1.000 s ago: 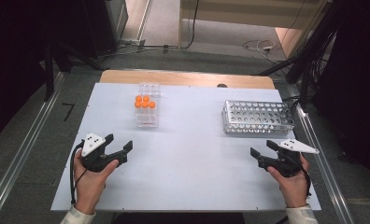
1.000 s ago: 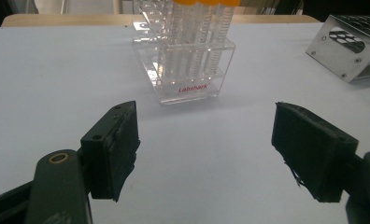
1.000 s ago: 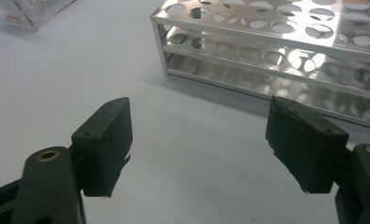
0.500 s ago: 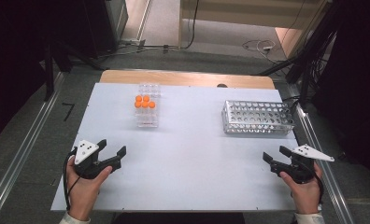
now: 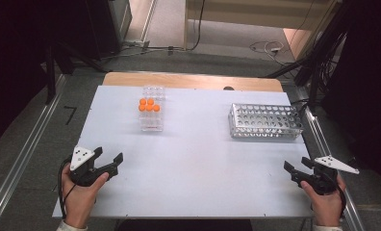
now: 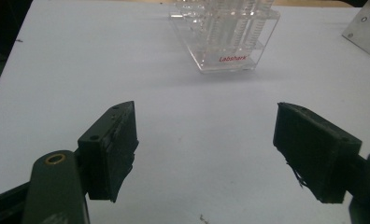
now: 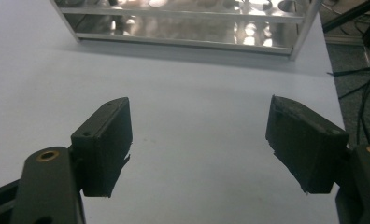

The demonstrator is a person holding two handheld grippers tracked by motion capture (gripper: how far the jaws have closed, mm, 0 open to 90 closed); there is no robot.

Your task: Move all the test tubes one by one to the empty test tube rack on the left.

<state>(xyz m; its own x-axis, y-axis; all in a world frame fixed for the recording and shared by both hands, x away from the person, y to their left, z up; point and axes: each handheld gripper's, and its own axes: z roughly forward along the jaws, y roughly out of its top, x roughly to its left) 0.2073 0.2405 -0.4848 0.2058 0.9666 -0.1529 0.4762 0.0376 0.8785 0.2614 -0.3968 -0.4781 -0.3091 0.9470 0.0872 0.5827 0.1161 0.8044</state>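
The left gripper's fingers are wide apart and hold nothing. The right gripper's fingers are wide and empty too. Both hang low over the white tabletop near the person, likely ready to start. The clear tube rack with orange caps stands far ahead of the left gripper. The metal rack stands ahead of the right one.

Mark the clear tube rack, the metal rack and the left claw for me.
clear tube rack (image 5: 151,120), high view, front part of its clear body
metal rack (image 5: 265,121), high view, perforated top plate
left claw (image 5: 107,159), high view, gap midway between its open fingertips
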